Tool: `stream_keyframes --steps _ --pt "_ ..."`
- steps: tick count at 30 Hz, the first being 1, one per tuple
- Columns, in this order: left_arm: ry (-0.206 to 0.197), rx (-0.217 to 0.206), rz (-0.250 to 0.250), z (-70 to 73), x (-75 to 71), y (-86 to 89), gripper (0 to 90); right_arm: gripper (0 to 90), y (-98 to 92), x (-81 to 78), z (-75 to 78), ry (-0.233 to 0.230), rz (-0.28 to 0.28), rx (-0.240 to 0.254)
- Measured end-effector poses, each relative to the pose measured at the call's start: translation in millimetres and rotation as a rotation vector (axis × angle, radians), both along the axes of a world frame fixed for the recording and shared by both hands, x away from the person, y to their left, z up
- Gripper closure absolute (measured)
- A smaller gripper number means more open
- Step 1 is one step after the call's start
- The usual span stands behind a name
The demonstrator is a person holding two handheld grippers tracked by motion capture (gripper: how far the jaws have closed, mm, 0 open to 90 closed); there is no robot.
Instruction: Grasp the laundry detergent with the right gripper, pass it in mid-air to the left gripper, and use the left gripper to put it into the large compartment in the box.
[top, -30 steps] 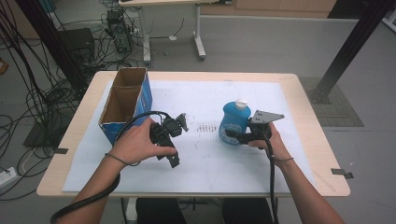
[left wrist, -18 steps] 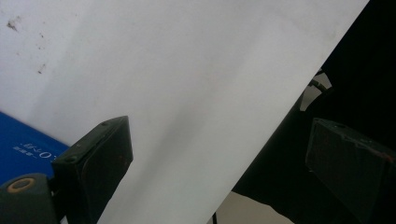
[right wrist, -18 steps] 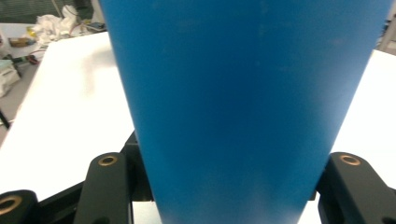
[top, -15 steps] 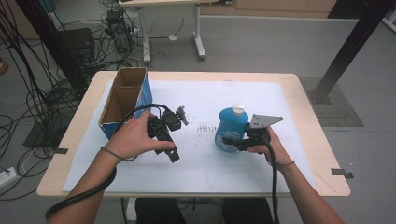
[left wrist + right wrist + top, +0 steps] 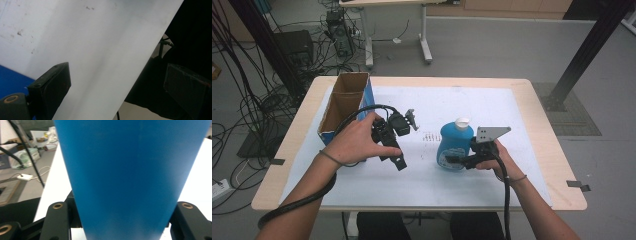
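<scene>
A blue bottle [image 5: 456,146] with a white cap [image 5: 461,122] stands right of the table's middle. My right gripper [image 5: 458,161] is shut on its lower body from the near right; in the right gripper view the blue bottle [image 5: 132,177] sits between the two black jaws of that gripper [image 5: 120,212]. My left gripper [image 5: 404,141] is held above the white table cover [image 5: 437,102], left of the bottle and apart from it. In the left gripper view this gripper [image 5: 120,73] is open, its jaws wide apart with nothing between them.
An open cardboard box [image 5: 343,102] with a blue side stands at the table's left edge, just behind my left hand. The table's near edge [image 5: 422,205] is close to both forearms. Cables and desk legs lie on the floor beyond the table.
My left hand has lifted its gripper a little off the table. The right gripper and the bottle have shifted slightly toward the near edge.
</scene>
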State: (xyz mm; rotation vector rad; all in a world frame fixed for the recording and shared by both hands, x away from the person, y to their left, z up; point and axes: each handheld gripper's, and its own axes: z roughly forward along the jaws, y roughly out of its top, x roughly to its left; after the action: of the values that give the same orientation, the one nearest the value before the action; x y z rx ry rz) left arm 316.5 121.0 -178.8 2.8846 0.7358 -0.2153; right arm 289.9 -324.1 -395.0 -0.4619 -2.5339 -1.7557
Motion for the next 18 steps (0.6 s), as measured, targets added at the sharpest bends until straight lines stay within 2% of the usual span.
stream_keyframes --steps 3,13,18 --pt "-0.010 -0.003 -0.016 6.9 -0.6 -3.6 7.5 41.7 3.6 1.8 1.7 0.006 0.035 0.005" --pt "-0.022 -0.002 -0.053 17.1 -1.8 -14.2 7.4 41.7 17.4 4.0 6.3 -0.002 0.115 -0.004" --pt "-0.025 -0.002 -0.070 20.6 -3.2 -18.8 7.5 41.7 24.0 4.5 5.9 0.002 0.136 -0.005"
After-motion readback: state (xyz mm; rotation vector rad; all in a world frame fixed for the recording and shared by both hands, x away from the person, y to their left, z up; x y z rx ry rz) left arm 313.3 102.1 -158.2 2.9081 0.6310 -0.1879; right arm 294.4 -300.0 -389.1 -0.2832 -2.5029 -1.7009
